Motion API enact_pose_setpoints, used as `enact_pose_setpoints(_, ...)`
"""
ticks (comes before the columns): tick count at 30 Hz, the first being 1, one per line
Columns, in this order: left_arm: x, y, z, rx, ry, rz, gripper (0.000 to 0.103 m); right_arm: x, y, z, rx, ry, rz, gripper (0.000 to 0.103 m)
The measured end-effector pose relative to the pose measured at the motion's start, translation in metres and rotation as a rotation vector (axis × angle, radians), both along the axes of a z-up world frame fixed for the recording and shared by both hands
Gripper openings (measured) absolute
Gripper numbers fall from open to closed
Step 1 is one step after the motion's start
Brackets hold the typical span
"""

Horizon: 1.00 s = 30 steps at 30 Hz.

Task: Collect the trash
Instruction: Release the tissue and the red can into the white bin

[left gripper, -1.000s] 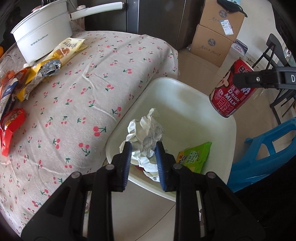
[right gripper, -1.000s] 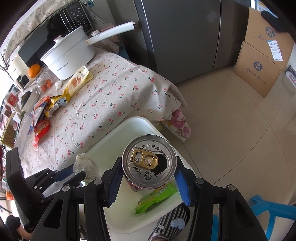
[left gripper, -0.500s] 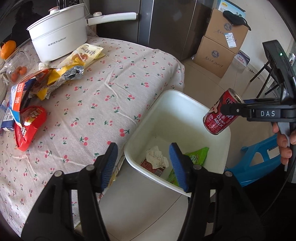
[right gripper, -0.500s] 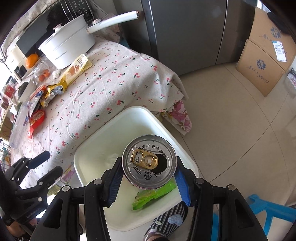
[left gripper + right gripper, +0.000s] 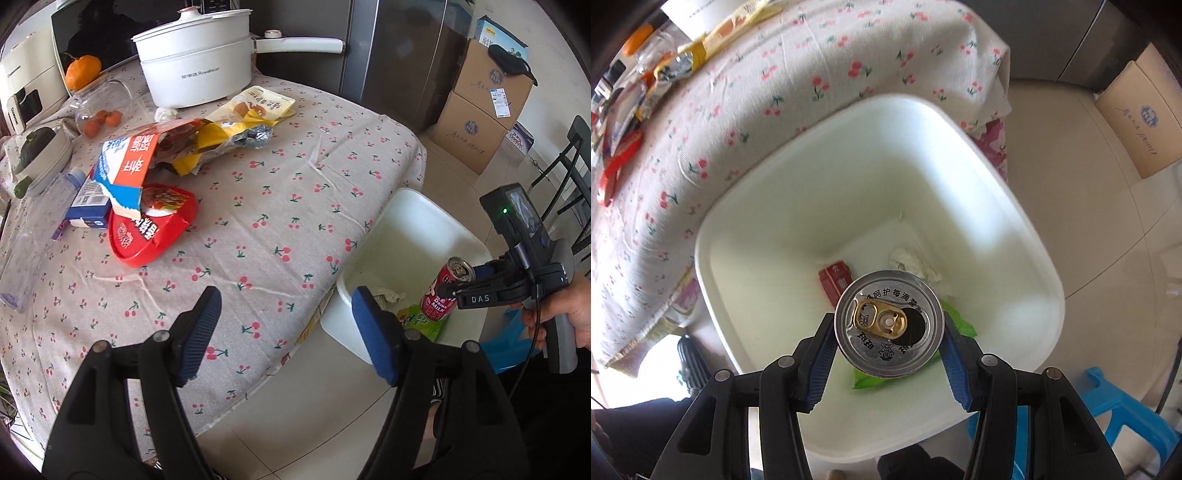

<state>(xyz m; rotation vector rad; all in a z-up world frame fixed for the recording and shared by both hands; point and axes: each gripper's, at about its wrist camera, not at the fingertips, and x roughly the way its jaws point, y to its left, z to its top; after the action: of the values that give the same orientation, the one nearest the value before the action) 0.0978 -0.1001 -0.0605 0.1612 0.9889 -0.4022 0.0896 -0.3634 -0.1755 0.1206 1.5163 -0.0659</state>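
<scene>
My right gripper (image 5: 889, 334) is shut on a red milk drink can (image 5: 889, 328) and holds it upright over the inside of the white bin (image 5: 1027, 236). The can (image 5: 445, 295) and bin (image 5: 417, 206) also show in the left wrist view. The bin holds crumpled paper (image 5: 912, 262), a small red box (image 5: 835, 282) and a green wrapper (image 5: 956, 325). My left gripper (image 5: 284, 332) is open and empty above the table edge, left of the bin. Snack wrappers (image 5: 236, 125), a red bowl lid (image 5: 151, 232) and a carton (image 5: 125, 166) lie on the cherry-print tablecloth (image 5: 280, 206).
A white pot (image 5: 195, 70), an orange (image 5: 83, 72), a glass jar (image 5: 99, 107) and a plastic bottle (image 5: 33, 240) stand at the table's back and left. Cardboard boxes (image 5: 480, 110), a fridge (image 5: 399, 55), a black chair (image 5: 569, 166) and a blue stool (image 5: 1119, 410) surround the bin.
My left gripper let go of the crumpled paper into the bin, opened wide and drew back over the table. My right gripper lowered the can into the bin's mouth.
</scene>
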Motion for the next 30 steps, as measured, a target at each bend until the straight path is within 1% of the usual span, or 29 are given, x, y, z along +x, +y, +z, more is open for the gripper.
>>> enact_pose_setpoints(3,-0.001,0.016,0.001,-0.004,0.001,0.027,0.074,-0.001,0.004,-0.016,-0.038,0.053,0.019,0.054)
enact_pose_setpoints(8,-0.003,0.041,0.002,-0.016,0.012,0.069,0.074,-0.007,0.004,-0.031,-0.08,0.117,0.033,0.054)
enact_pose_setpoints(11,-0.003,0.053,0.002,-0.018,0.02,0.094,0.074,-0.01,0.005,-0.035,-0.086,0.134,0.035,0.055)
enact_pose_setpoints(14,-0.002,0.065,0.003,-0.022,0.03,0.12,0.074,-0.009,0.002,-0.032,-0.064,0.13,0.006,0.055)
enact_pose_setpoints(16,0.0,0.073,0.006,-0.029,0.033,0.142,0.079,-0.007,0.002,-0.026,-0.057,0.109,-0.005,0.058)
enact_pose_setpoints(18,0.002,0.083,0.008,-0.035,0.029,0.171,0.082,-0.003,0.005,-0.016,-0.054,0.078,-0.005,0.066)
enact_pose_setpoints(25,0.016,0.12,0.012,-0.044,0.035,0.275,0.083,0.008,0.024,0.029,-0.016,-0.057,0.013,0.07)
enact_pose_setpoints(30,0.032,0.134,0.014,0.003,0.019,0.321,0.083,0.021,0.042,0.062,-0.004,-0.166,0.04,0.074)
